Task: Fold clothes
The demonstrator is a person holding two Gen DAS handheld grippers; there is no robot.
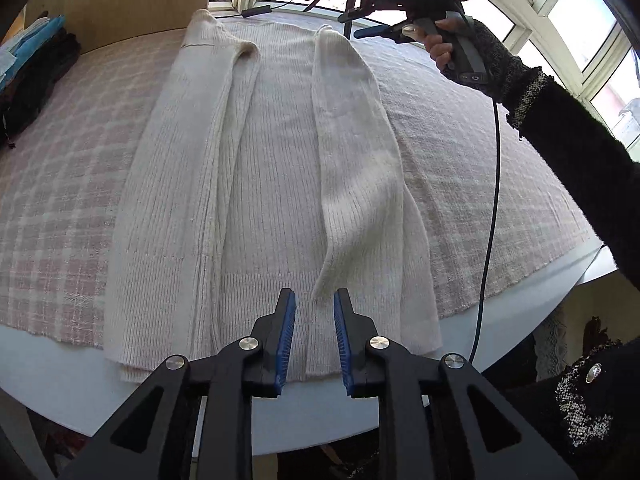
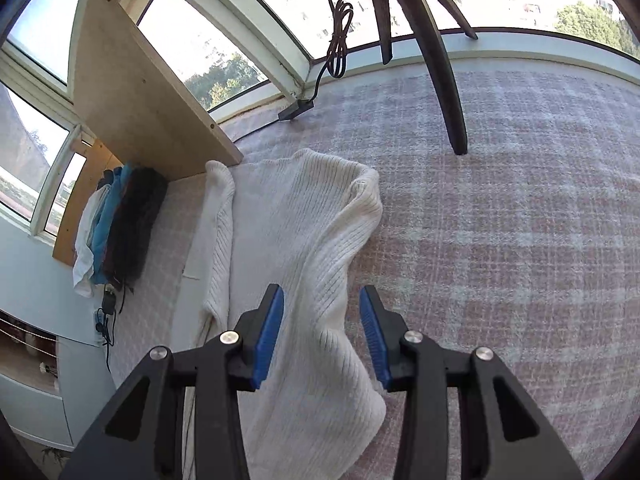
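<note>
Sweater: your cream ribbed knit sweater (image 1: 272,184) lies flat on the pink plaid tablecloth (image 1: 68,184), both sleeves folded in lengthwise.
Left gripper (image 1: 314,340): yours hangs over the hem, blue pads apart, holding nothing.
Right gripper (image 2: 322,336): yours is raised over the far end, spread wide, empty.

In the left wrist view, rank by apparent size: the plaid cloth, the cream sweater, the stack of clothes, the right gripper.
1. plaid cloth, largest.
2. cream sweater.
3 and 4. Unsure: stack of clothes and right gripper look alike in size, and the frame edge cuts the stack.
</note>
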